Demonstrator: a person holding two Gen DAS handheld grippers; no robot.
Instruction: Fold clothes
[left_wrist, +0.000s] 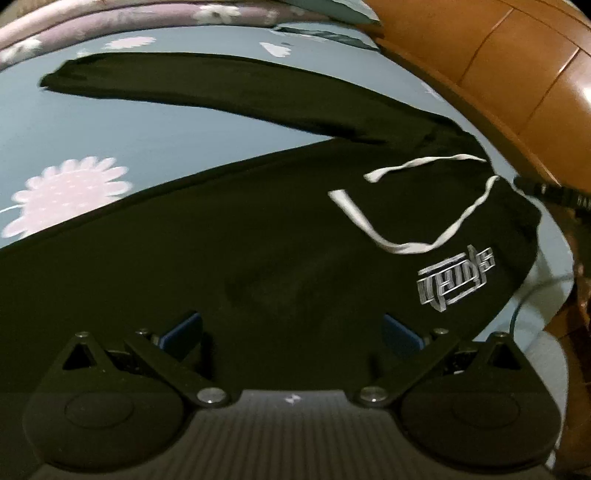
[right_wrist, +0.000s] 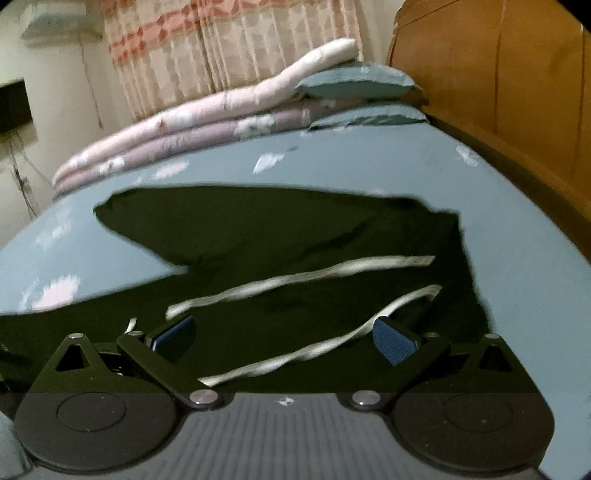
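Hovering low over black trousers, left gripper, jaws spread wide with nothing between the blue pads. Likewise wide apart and empty, right gripper, blue pads poised just above the same dark cloth.

Spread flat on a blue bedsheet printed with pale pink flowers, the trousers, legs parted in a V in the left wrist view: near leg running under the left gripper, far leg stretching away toward the upper left, sheet showing between them. Joined at the waistband on the right side of that view, close to the wooden bed frame.

Lying loose across the waist area, a white drawstring, looped in a curve in the left view. In the right view, two white strands of drawstring: the nearer one passing between the right gripper's open jaws, whether touching a pad or not impossible to tell; the farther one lying diagonally just beyond. Beside the drawstring in the left view, a silver logo on the black cloth.

Farther back, folded pink and lilac quilts stacked at the far edge of the bed, with blue pillows beside them against an orange-brown wooden headboard. Behind the quilts, a patterned curtain in pink and cream.
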